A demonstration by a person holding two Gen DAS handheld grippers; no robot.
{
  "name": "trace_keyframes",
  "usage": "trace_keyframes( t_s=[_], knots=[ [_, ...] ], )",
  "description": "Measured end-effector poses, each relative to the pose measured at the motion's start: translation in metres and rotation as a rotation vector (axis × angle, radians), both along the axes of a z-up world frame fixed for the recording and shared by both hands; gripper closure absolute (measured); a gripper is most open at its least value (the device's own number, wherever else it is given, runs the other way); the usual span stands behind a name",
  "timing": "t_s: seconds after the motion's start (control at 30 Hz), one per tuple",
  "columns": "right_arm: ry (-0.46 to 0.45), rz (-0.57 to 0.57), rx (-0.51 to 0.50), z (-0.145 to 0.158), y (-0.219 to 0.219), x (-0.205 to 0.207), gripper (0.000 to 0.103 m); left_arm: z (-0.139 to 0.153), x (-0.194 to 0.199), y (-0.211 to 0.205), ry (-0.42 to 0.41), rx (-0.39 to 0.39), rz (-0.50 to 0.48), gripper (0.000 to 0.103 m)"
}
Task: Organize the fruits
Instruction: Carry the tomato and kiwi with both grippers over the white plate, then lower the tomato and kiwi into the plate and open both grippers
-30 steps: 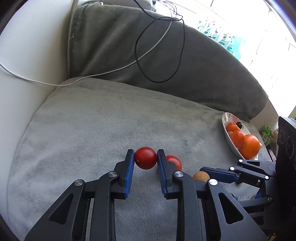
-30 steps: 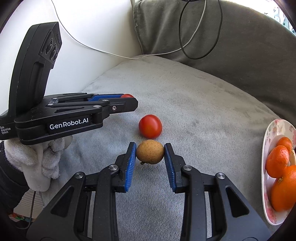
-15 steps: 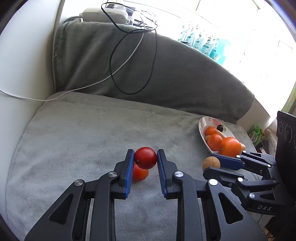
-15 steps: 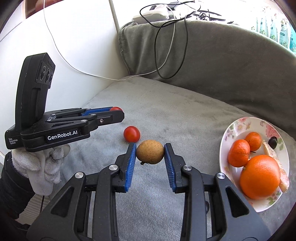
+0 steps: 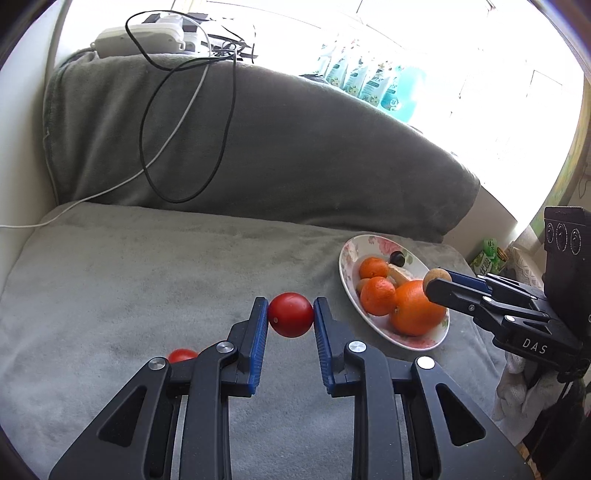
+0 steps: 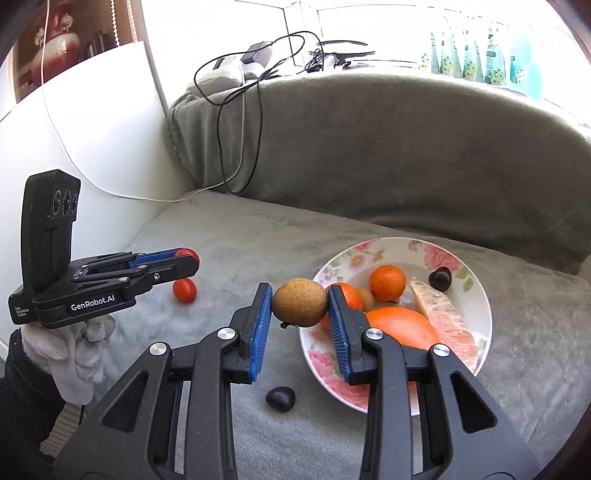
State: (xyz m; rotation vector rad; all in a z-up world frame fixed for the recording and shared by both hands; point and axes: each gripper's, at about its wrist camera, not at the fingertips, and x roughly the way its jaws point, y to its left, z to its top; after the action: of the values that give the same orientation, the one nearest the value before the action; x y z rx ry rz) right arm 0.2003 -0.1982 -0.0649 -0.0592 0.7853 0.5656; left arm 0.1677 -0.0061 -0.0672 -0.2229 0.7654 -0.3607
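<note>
Grey plush blanket point(image 5: 155, 266) spread over the seat and backrest, black cable point(image 5: 225, 122) looping down the backrest, white cable point(image 5: 122, 181) trailing off left, white power adapter point(image 5: 140, 35) up top, teal packets point(image 5: 369, 85) lining the bright window

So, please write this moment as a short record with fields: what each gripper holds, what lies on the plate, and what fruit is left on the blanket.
left gripper: shut on red tomato
right gripper: shut on brown fruit, near the plate's rim
plate: floral; large orange, mandarin, dark fruit, peeled segment
on blanket: small tomato, dark chestnut-like fruit
</note>
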Motion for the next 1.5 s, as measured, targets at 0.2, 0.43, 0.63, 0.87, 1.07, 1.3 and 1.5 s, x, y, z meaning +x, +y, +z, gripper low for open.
trace_keyframes(
  t_s=[0.2,0.43,0.63,0.87,1.07,1.3,1.5],
  knots=[
    [-0.005,-0.062,-0.001,0.002,-0.03,0.016,0.071,0.004,0.007,-0.027,-0.004,-0.017,-0.053,0.08],
    [0.003,-0.102,-0.004,0.0,-0.05,0.032,0.071,0.0,0.014,-0.057,0.011,-0.025,-0.109,0.08],
    [0.01,-0.123,-0.009,-0.004,-0.061,0.044,0.071,0.001,0.027,-0.074,0.015,-0.025,-0.13,0.08],
    [0.044,-0.151,0.005,-0.014,-0.074,0.065,0.071,0.001,0.037,-0.089,0.018,-0.028,-0.154,0.08],
    [0.078,-0.164,0.015,-0.021,-0.079,0.082,0.071,0.0,0.046,-0.101,0.022,-0.025,-0.174,0.08],
    [0.113,-0.174,0.034,-0.027,-0.08,0.095,0.071,0.0,0.05,-0.115,0.011,-0.015,-0.203,0.08],
    [0.129,-0.176,0.054,-0.028,-0.084,0.098,0.071,-0.002,0.053,-0.122,0.015,-0.011,-0.218,0.08]
  ],
)
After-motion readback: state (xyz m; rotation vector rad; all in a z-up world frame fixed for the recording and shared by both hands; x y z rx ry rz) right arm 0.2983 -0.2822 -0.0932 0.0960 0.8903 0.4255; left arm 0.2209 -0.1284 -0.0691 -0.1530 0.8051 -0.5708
